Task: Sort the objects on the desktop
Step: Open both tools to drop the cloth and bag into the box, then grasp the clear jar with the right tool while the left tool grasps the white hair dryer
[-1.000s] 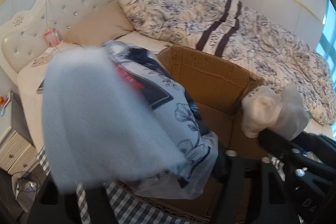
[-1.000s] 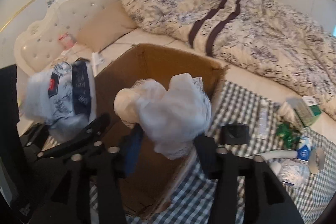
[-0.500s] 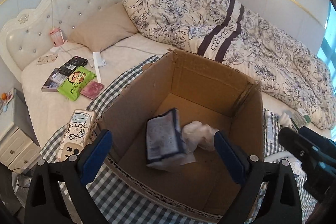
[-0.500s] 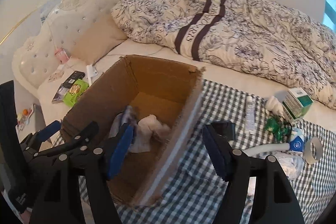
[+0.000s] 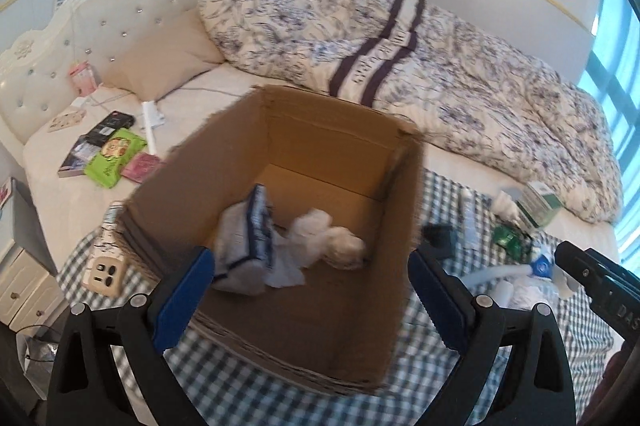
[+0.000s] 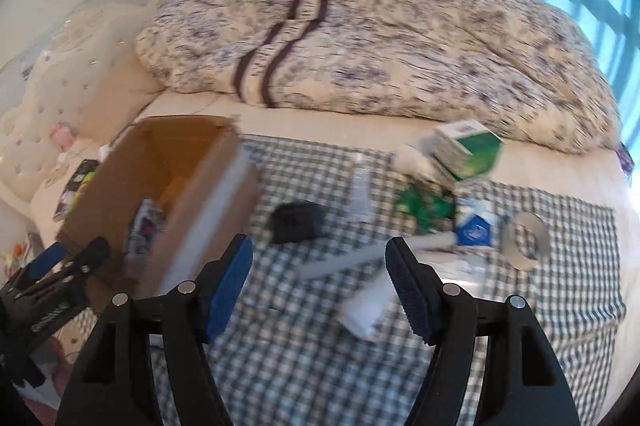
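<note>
The left tongs [image 5: 310, 290] hang wide apart over the near edge of an open cardboard box [image 5: 320, 330], with nothing between the blue pads [image 5: 182, 296]. The box sits on a green-and-white checked cloth [image 6: 288, 350] spread across the bed. On the box floor lie a blue-and-white patterned packet [image 5: 250, 238], tilted up on one edge, and just beside it a crumpled white plastic bag [image 5: 328, 240] (the two appear to touch, though blur makes the edge hard to read). A cream device with dark buttons [image 5: 104, 272] lies on the cloth against the box's left outer wall.

The right tongs [image 6: 320, 284] are likewise spread and empty, held above the cloth to the right of the box. Ahead of them lie the loose items: a dark flat object [image 6: 298, 220], a pale long-handled tool [image 6: 348, 258] lying across the cloth, a green-and-white carton [image 6: 468, 148] tipped on its side, a green crinkled wrapper [image 6: 422, 206], a blue-and-white packet [image 6: 474, 228] and a roll of tape [image 6: 524, 240] standing on edge. A white flat piece [image 6: 366, 306] lies nearest the right pad.

Well apart from the box, near the headboard, a lime-green pack [image 5: 116, 156] and a pink packet [image 5: 142, 166] rest on the bare sheet.
</note>
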